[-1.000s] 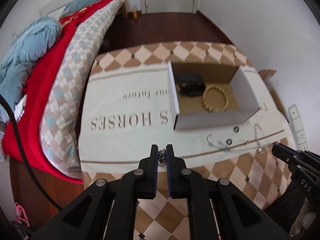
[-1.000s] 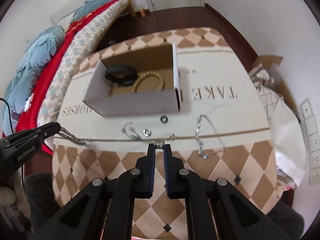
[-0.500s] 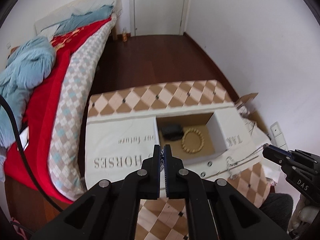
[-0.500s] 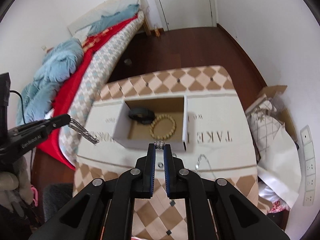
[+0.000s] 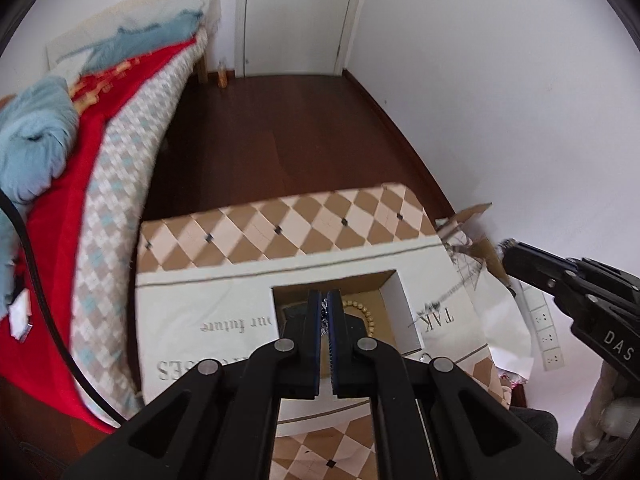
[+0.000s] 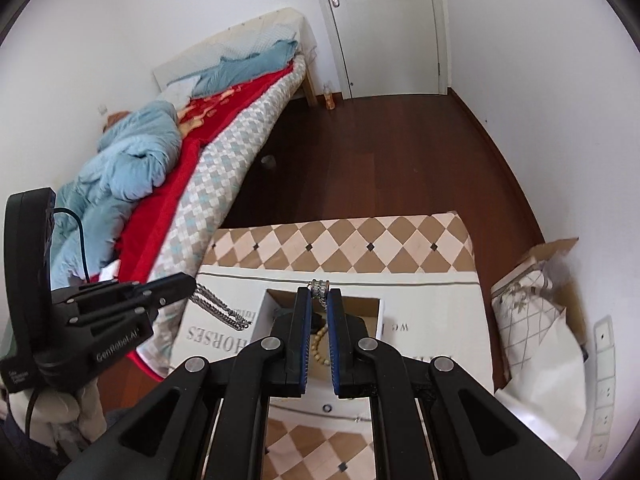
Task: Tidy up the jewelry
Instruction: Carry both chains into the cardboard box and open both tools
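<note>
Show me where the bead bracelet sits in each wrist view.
Left wrist: the bead bracelet lies in the cardboard box, just right of the left tongs.
Right wrist: the bracelet shows between the right tongs' fingers, low centre.
Shared landmark: the box.

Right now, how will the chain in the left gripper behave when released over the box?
The silver chain hangs limp from the left gripper, so it is probably floppy and may pile up. Its trailing end could drape over the cardboard box wall.
</note>
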### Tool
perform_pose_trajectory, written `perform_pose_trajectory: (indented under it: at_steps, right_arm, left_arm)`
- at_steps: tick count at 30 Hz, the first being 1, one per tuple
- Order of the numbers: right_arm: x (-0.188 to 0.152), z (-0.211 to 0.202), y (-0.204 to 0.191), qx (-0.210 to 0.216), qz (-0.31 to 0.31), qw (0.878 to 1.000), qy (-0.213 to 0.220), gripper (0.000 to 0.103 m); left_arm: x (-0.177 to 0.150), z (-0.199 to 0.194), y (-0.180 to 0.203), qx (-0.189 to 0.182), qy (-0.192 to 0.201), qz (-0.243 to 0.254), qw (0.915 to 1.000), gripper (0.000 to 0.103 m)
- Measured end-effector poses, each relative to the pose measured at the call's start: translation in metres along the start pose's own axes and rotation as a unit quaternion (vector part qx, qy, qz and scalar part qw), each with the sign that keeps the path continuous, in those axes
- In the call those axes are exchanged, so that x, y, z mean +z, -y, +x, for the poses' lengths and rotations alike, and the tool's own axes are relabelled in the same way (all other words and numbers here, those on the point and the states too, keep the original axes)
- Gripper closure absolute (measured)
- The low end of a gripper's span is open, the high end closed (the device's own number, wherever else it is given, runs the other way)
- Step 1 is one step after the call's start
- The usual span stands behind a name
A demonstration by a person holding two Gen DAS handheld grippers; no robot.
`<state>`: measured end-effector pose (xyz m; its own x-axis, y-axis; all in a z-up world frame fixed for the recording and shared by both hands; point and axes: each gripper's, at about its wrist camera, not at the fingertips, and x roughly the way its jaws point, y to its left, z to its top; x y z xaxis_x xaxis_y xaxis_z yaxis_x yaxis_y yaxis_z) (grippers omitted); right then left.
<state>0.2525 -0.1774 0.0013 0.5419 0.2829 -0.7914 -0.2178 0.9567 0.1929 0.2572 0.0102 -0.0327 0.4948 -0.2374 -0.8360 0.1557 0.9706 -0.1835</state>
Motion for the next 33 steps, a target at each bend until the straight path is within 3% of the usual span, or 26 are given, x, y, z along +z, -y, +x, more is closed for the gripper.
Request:
perform_pose_trajectory:
  at_steps: [9, 14, 19, 24, 25, 26, 27, 28, 29, 30, 31, 33]
  right_arm:
    - [-0.002, 0.098, 0.008, -0.005, 0.006, 0.997, -0.080, 0.095]
    - [-0.003, 0.141, 0.023, -0.028, 0.011, 0.993, -0.115, 0.095]
    - [-0.004, 0.161, 0.035, -0.026, 0.022, 0.990, -0.134, 0.094]
    - [-0.006, 0.168, 0.041, -0.016, 0.045, 0.986, -0.157, 0.091]
    - [-0.006, 0.167, 0.042, -0.022, 0.044, 0.987, -0.154, 0.085]
    - [-0.006, 0.165, 0.043, -0.029, 0.045, 0.987, -0.152, 0.070]
    - [-0.006, 0.164, 0.043, -0.030, 0.046, 0.987, -0.151, 0.062]
    - [-0.007, 0.162, 0.045, -0.032, 0.049, 0.987, -0.147, 0.049]
    - [-0.007, 0.160, 0.045, -0.040, 0.046, 0.987, -0.146, 0.044]
    - [-0.008, 0.158, 0.044, -0.047, 0.041, 0.988, -0.144, 0.044]
    - [-0.009, 0.156, 0.043, -0.053, 0.038, 0.987, -0.144, 0.044]
    - [-0.014, 0.154, 0.039, -0.084, 0.019, 0.986, -0.145, 0.037]
  left_arm:
    - [-0.011, 0.084, -0.012, -0.019, -0.088, -0.024, 0.9957, 0.102]
    - [-0.015, 0.115, -0.020, -0.023, -0.125, -0.037, 0.9912, 0.102]
    - [-0.014, 0.125, -0.022, -0.022, -0.146, -0.048, 0.9879, 0.098]
    - [-0.011, 0.123, -0.025, 0.008, -0.146, -0.052, 0.9879, 0.095]
    - [-0.010, 0.120, -0.026, 0.020, -0.141, -0.048, 0.9887, 0.092]
    - [-0.010, 0.115, -0.028, 0.033, -0.134, -0.048, 0.9893, 0.089]
    - [-0.010, 0.113, -0.029, 0.041, -0.129, -0.048, 0.9897, 0.078]
    - [-0.010, 0.108, -0.031, 0.051, -0.120, -0.047, 0.9903, 0.055]
    - [-0.011, 0.105, -0.033, 0.057, -0.115, -0.048, 0.9906, 0.041]
    - [-0.011, 0.102, -0.036, 0.067, -0.106, -0.050, 0.9908, 0.017]
    - [-0.011, 0.096, -0.039, 0.080, -0.093, -0.051, 0.9911, 0.010]
    - [-0.011, 0.091, -0.046, 0.098, -0.083, -0.056, 0.9902, 0.009]
